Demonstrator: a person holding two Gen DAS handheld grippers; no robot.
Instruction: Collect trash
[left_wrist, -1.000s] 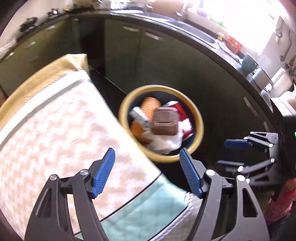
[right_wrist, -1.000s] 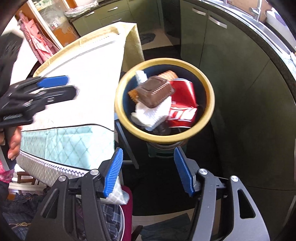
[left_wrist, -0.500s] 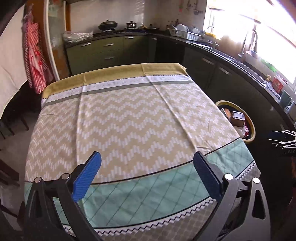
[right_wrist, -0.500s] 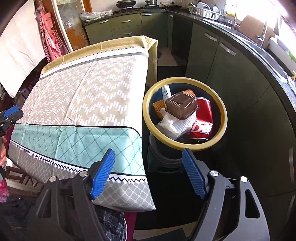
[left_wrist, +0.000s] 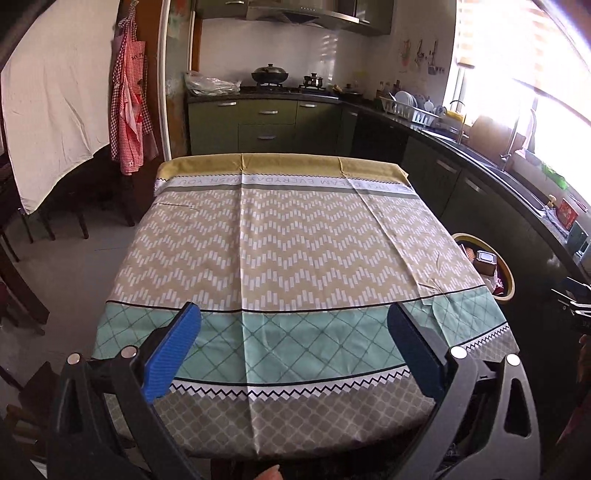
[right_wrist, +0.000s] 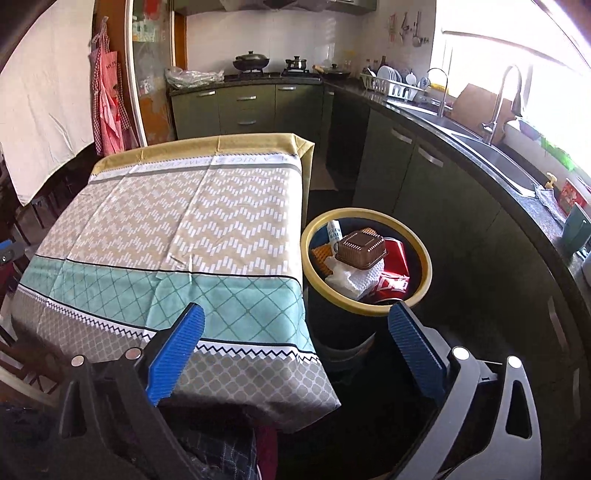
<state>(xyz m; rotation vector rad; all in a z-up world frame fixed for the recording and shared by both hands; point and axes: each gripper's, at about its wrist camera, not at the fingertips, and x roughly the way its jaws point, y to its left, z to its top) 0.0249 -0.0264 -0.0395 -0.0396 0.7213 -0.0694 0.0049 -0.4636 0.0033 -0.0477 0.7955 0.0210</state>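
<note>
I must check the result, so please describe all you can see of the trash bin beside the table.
The trash bin is round, dark blue, with a yellow rim. It stands upright on the floor between the table and the green cabinets. It is nearly full: a brown plastic tray lies on top of white tissue, a red can and an orange wrapper.

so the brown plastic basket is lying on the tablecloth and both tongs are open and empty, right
Not quite. The brown plastic basket lies on top of the trash in the yellow-rimmed bin beside the table, as the right wrist view shows. Both tongs are open and empty.
</note>
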